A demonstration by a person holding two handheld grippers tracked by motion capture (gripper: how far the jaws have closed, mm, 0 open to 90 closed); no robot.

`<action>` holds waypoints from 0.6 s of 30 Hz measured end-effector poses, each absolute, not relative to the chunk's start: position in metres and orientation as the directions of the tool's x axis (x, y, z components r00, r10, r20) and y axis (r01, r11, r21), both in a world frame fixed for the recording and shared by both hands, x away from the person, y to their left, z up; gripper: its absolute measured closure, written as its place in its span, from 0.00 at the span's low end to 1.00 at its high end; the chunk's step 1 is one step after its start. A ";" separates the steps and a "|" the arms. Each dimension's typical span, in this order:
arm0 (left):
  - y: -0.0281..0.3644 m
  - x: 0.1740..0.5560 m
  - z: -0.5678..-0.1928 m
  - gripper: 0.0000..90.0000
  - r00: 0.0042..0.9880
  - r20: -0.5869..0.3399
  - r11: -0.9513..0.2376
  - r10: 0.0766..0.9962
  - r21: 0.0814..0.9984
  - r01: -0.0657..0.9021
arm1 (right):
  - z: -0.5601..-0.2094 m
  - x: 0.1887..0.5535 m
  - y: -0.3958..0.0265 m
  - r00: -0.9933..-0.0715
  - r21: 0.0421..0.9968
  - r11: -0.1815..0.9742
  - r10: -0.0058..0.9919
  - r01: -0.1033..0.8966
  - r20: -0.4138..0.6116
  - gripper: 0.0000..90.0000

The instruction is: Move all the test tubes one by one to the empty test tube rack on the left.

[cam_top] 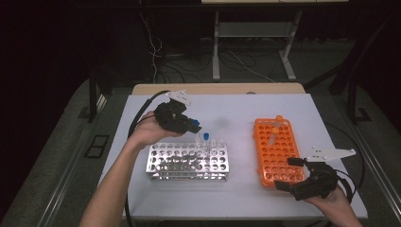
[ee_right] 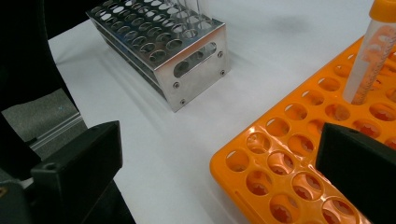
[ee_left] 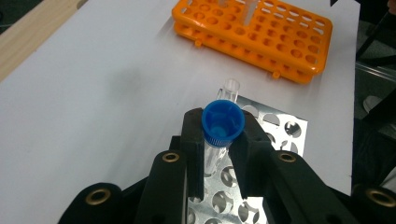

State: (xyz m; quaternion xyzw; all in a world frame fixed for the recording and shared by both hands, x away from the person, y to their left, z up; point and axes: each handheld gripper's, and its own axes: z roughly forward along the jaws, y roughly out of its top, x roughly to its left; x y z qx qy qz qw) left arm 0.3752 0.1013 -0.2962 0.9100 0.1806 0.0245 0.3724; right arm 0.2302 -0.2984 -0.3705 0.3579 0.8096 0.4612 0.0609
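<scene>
My left gripper (ee_left: 223, 140) is shut on a clear tube with a blue cap (ee_left: 223, 122), gripped just under the cap and held upright over the far right end of the silver metal rack (cam_top: 189, 161). An uncapped clear tube (ee_left: 231, 87) stands in that rack just beyond it. My right gripper (cam_top: 289, 173) is open, and its jaws straddle the near corner of the orange rack (ee_right: 280, 154) with nothing gripped. An orange-capped tube (ee_right: 369, 56) stands in the orange rack towards its far end.
Both racks sit on a white table top (cam_top: 236, 118) with a wooden strip (cam_top: 217, 88) along its far edge. Bare white surface lies between the racks and behind them. Cables trail from both grippers, and the legs of another desk stand on the floor beyond.
</scene>
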 end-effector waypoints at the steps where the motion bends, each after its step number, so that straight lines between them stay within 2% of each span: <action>1: 0.100 0.376 -0.298 0.83 0.932 -0.095 -0.656 0.350 0.686 0.316 | -0.371 0.230 -0.298 -0.736 0.790 0.319 0.635 0.524 0.232 0.00; 18: 0.096 0.380 -0.333 0.83 0.929 -0.126 -0.674 0.349 0.655 0.341 | -0.373 0.230 -0.298 -0.740 0.790 0.323 0.632 0.522 0.231 0.00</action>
